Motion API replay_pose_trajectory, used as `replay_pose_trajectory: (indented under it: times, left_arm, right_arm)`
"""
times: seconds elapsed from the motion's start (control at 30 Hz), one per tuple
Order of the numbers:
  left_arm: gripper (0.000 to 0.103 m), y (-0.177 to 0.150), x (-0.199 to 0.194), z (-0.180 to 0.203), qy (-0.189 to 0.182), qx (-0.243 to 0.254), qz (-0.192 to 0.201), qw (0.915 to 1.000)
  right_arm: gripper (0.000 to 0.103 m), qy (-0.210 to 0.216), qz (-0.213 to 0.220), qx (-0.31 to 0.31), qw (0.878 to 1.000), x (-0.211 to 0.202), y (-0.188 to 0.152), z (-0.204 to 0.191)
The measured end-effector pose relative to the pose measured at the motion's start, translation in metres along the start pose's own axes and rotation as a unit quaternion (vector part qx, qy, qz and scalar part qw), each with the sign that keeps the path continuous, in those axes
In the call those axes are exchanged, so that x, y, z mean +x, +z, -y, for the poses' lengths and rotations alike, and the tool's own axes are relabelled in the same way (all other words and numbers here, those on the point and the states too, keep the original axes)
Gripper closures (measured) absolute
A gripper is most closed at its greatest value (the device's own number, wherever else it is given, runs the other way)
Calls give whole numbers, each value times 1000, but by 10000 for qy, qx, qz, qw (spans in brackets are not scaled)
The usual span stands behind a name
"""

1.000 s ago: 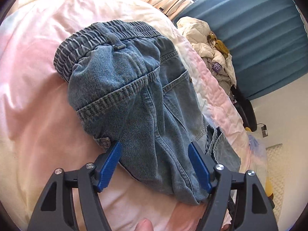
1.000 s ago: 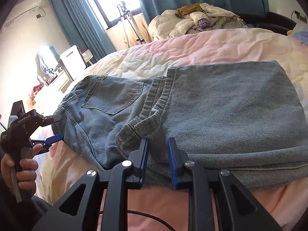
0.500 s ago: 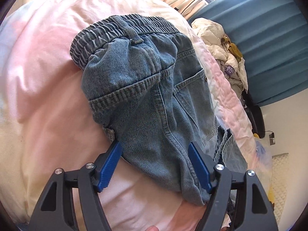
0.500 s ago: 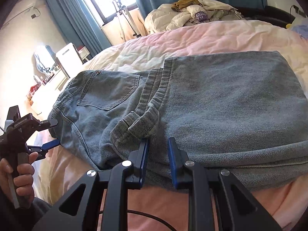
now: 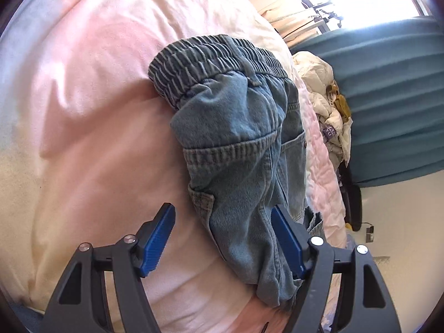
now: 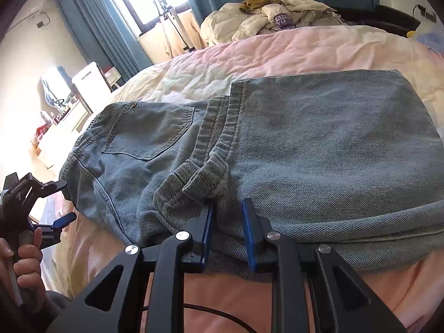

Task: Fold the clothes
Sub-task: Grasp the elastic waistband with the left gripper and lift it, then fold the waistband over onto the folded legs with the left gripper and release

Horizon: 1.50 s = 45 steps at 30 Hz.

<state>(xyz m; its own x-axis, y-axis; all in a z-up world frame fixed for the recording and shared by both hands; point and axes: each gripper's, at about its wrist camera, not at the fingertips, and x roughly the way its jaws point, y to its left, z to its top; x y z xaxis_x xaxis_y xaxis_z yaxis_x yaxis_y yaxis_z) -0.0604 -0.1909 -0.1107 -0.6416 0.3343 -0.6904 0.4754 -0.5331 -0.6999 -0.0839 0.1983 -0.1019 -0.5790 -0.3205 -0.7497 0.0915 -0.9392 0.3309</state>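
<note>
Lying half-folded on the pink bed: soft, weighty denim jeans, limp at the edges. Left gripper hovering with fingers spread wide around the seat end, gripping nothing. Right gripper pinching, seemingly, the thick near edge. Best taking hold at doubled seams or waistband.

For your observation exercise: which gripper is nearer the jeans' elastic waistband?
Left. The left gripper straddles the jeans' seat end below the waistband; the right gripper pinches the folded leg hems.
</note>
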Motion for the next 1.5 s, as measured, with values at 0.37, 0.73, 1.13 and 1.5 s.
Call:
replay_pose_trajectory:
  times: [0.37, 0.73, 1.13, 1.5]
  left_arm:
    - [29, 31, 21, -14, -371, -593, 100, 9975]
    - [72, 50, 8, 35, 150, 533, 864, 9947]
    - [81, -28, -50, 205, -29, 2929, 1889, 9373]
    - [81, -157, -25, 326, -423, 4222, 1823, 8870]
  right_arm:
    - [82, 153, 21, 185, 9997, -5, 1, 4]
    - [82, 75, 483, 343, 9982, -47, 5, 11]
    - [82, -253, 1081, 1239, 9861, -126, -7, 75]
    - [77, -292, 1784, 1672, 9692, -189, -37, 113]
